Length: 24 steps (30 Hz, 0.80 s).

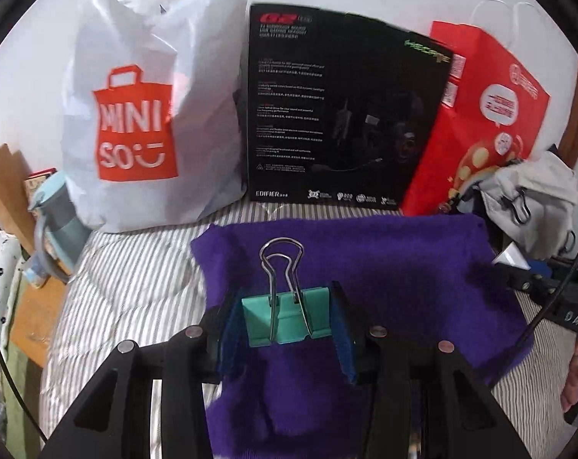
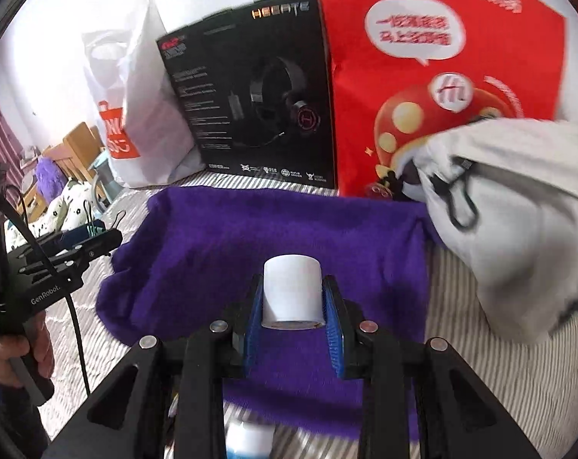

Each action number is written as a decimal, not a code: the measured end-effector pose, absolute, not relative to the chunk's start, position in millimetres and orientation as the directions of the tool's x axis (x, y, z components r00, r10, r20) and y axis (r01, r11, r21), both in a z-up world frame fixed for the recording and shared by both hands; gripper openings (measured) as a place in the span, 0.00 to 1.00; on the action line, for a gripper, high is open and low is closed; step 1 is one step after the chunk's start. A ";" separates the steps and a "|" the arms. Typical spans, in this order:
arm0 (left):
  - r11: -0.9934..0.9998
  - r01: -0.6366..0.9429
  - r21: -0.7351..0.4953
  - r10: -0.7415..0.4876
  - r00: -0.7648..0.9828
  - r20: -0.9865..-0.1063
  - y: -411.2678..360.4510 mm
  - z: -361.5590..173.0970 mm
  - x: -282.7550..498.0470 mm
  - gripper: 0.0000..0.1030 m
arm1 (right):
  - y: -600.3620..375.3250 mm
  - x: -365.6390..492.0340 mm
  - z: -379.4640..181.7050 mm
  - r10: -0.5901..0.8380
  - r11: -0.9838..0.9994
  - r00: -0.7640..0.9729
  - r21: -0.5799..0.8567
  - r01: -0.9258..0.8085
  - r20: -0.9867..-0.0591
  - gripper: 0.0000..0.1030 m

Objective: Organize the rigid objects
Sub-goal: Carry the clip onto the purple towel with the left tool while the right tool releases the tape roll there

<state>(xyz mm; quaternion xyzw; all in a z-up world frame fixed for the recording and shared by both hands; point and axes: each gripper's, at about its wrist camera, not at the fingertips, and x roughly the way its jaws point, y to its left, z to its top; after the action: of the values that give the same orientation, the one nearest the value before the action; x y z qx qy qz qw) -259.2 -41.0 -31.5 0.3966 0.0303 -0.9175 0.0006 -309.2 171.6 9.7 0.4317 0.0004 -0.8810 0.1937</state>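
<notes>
My left gripper is shut on a teal binder clip with its wire handles pointing up, held above a purple cloth. My right gripper is shut on a white paper roll, held upright above the same purple cloth. The left gripper also shows in the right wrist view at the left, with the clip's handles sticking up. The right gripper's body shows at the right edge of the left wrist view.
The cloth lies on a striped bedspread. Behind it stand a white Miniso bag, a black headset box and a red paper bag. A grey drawstring pouch lies at the right. A blue bottle stands at the left.
</notes>
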 end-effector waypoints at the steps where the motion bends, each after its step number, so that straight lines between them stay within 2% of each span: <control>1: -0.998 0.019 -0.062 0.032 -0.679 -0.733 -41.4 -34.2 -266.6 0.40 | 169.3 -317.7 5.9 -0.340 -0.924 -0.545 0.165 0.345 -0.767 0.29; 11: -0.998 0.036 -0.046 0.012 -0.645 -0.764 -42.6 -57.6 -303.4 0.40 | 163.7 -391.1 -44.9 -0.301 -0.929 -0.472 0.144 0.340 -0.828 0.29; 19: -0.998 0.035 -0.051 0.017 -0.642 -0.767 -45.6 -57.3 -309.1 0.40 | 155.1 -400.6 -63.1 -0.248 -0.934 -0.433 0.096 0.344 -0.867 0.29; 20: -0.998 0.033 -0.053 0.020 -0.638 -0.770 -45.6 -58.1 -309.8 0.40 | 154.8 -399.8 -63.9 -0.248 -0.933 -0.430 0.094 0.348 -0.868 0.31; 23: -0.998 0.035 -0.047 0.014 -0.630 -0.776 -46.1 -60.8 -311.8 0.40 | 157.3 -395.2 -62.3 -0.284 -0.920 -0.413 0.125 0.371 -0.865 0.45; 24: -0.998 0.036 -0.051 0.017 -0.627 -0.779 -46.8 -61.8 -312.9 0.40 | 159.4 -393.8 -61.5 -0.284 -0.921 -0.411 0.128 0.368 -0.866 0.46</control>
<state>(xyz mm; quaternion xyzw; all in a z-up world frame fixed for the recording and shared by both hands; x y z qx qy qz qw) -312.9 -46.8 -61.8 0.4320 0.0307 -0.9014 0.0051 -393.8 159.4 -61.5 0.5068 0.0412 -0.8389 0.1943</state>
